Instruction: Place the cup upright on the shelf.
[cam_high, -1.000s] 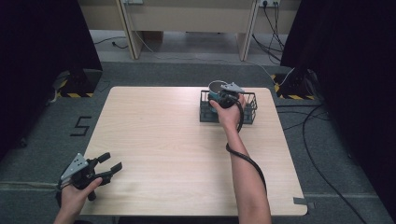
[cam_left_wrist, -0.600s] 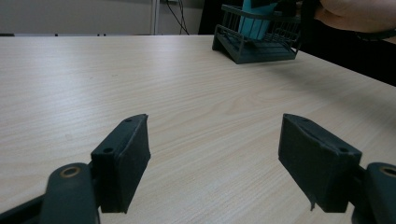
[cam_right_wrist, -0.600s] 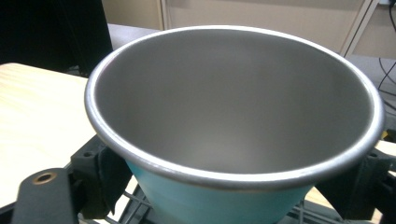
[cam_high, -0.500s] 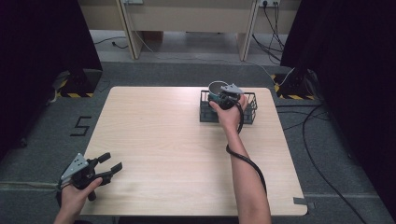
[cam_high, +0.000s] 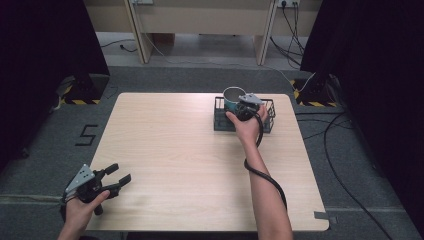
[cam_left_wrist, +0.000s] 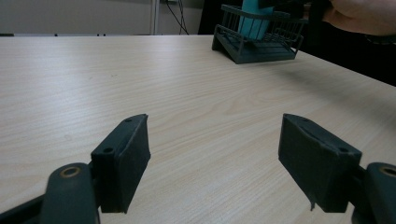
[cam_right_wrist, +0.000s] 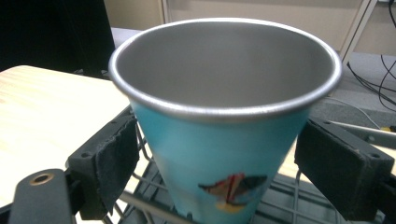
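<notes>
A: Over at the far right of the tabletop (cam_high: 200, 150), the right gripper (cam_high: 243, 106) is at the dark wire basket (cam_high: 270, 116), and there's a teal cup (cam_high: 233, 97) standing in it with its steel rim up.

B: From the right gripper view that cup (cam_right_wrist: 224, 140) sits upright between the two black fingers (cam_right_wrist: 109, 163), mouth open toward us, a small coloured sticker low on its wall. The pads stand either side of the cup's lower wall. The left pad looks right against it; on the right I see a slim gap. So spread, not clamped on it.

A: Agreed, the fingers flank it, no firm hold that I can see. The cup's base is down among the basket wires (cam_right_wrist: 154, 186).

B: And the other hand?

A: The left gripper (cam_high: 107, 180) is at the near left corner of the tabletop, well apart from the basket, held in the person's left hand (cam_high: 80, 212).

B: In the left gripper view its fingers (cam_left_wrist: 121, 168) are spread wide with bare wood between them. Far off you see the basket (cam_left_wrist: 254, 39) with the teal cup (cam_left_wrist: 254, 21) in it.
</notes>
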